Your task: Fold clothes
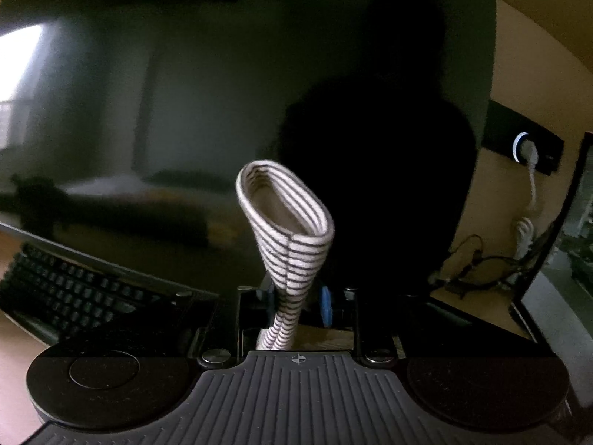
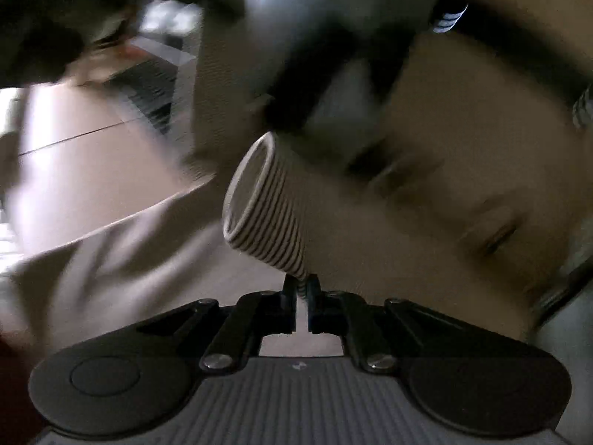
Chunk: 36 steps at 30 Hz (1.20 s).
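My left tool (image 1: pixel 296 304) is clamping a striped cuff (image 1: pixel 285 230), which is rising upright between its fingers with the opening gaping. My right tool (image 2: pixel 302 293) is pinching a second striped cuff (image 2: pixel 259 207) with its fingers drawn together on the fabric; that cuff is flaring up and to the left. Beyond the right tool, the beige garment (image 2: pixel 463 155) is spreading, blurred. Beyond the left tool, a keyboard (image 1: pixel 63 293) is lying on the bench (image 1: pixel 11 352) below a dark monitor (image 1: pixel 222 92).
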### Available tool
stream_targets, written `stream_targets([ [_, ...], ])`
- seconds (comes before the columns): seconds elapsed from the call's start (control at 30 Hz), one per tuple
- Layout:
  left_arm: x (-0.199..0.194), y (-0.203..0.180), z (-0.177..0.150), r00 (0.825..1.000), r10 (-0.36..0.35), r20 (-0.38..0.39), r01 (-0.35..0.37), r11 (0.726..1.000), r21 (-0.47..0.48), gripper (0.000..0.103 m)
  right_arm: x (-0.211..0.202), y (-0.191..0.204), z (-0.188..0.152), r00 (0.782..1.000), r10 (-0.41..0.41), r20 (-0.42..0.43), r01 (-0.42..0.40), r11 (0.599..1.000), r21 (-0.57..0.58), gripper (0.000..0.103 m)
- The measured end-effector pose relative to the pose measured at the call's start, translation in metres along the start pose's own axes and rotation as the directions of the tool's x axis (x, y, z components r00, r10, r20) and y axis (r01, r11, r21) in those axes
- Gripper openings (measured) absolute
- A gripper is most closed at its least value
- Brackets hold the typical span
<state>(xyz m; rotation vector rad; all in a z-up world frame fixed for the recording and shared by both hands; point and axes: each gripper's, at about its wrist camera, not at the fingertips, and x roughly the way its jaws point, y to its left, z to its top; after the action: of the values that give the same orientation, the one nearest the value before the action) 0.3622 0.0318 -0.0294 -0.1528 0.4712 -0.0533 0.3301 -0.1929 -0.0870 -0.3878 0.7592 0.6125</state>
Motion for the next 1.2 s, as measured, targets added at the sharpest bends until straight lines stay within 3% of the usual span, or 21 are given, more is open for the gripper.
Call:
stream_targets([
  [0.07, -0.001, -0.003, -0.003, 1.0, -0.01, -0.007, 0.01, 1.0, 0.027, 0.027, 0.002, 0.002, -0.002, 0.994, 0.109, -0.03, -0.108, 0.994, 0.034, 0.008],
  [0.1, -0.002, -0.004, -0.004, 1.0, -0.015, -0.011, 0.015, 0.999, 0.039, 0.028, -0.002, -0.001, 0.002, 0.993, 0.117, -0.012, -0.117, 0.992, 0.047, 0.009],
  [0.17, -0.003, -0.006, -0.007, 0.999, -0.028, -0.026, 0.029, 0.998, 0.048, 0.03, -0.005, -0.026, 0.017, 0.997, 0.064, 0.033, -0.067, 0.992, 0.107, 0.013],
  [0.27, -0.004, -0.013, -0.017, 0.996, -0.059, -0.071, 0.064, 0.996, 0.068, 0.03, 0.01, -0.081, 0.041, 0.993, -0.101, 0.055, 0.087, 0.971, 0.222, 0.014],
  [0.37, -0.001, -0.032, -0.037, 0.983, -0.116, -0.145, 0.134, 0.983, 0.123, 0.034, 0.05, -0.133, 0.059, 0.992, -0.123, 0.011, 0.114, 0.948, 0.296, 0.017],
  [0.47, 0.011, -0.068, -0.069, 0.95, -0.194, -0.245, 0.247, 0.946, 0.209, 0.037, 0.092, -0.166, 0.067, 0.997, -0.05, -0.055, 0.066, 0.937, 0.343, 0.029],
  [0.67, 0.038, -0.101, -0.12, 0.85, -0.29, -0.439, 0.423, 0.873, 0.243, 0.041, 0.14, -0.177, 0.069, 0.991, -0.054, -0.122, 0.091, 0.941, 0.324, 0.03],
  [0.7, 0.044, -0.105, -0.125, 0.836, -0.298, -0.462, 0.442, 0.863, 0.243, 0.044, 0.145, -0.178, 0.071, 0.992, -0.035, -0.124, 0.073, 0.945, 0.318, 0.028],
  [0.77, 0.059, -0.114, -0.139, 0.811, -0.292, -0.508, 0.455, 0.86, 0.232, 0.045, 0.151, -0.178, 0.075, 0.992, 0.01, -0.124, 0.028, 0.955, 0.296, 0.006],
  [0.83, 0.068, -0.112, -0.149, 0.781, -0.291, -0.553, 0.455, 0.871, 0.184, 0.046, 0.152, -0.174, 0.087, 0.994, -0.025, -0.105, 0.047, 0.976, 0.214, 0.005],
  [1.03, 0.066, -0.114, -0.16, 0.772, -0.316, -0.552, 0.466, 0.872, 0.152, 0.061, 0.14, -0.175, 0.126, 0.998, -0.058, 0.018, 0.055, 0.988, 0.145, 0.002],
  [1.2, 0.06, -0.115, -0.165, 0.776, -0.316, -0.546, 0.468, 0.868, 0.164, 0.062, 0.138, -0.206, 0.12, 0.983, -0.182, 0.03, 0.169, 0.953, 0.252, 0.002],
])
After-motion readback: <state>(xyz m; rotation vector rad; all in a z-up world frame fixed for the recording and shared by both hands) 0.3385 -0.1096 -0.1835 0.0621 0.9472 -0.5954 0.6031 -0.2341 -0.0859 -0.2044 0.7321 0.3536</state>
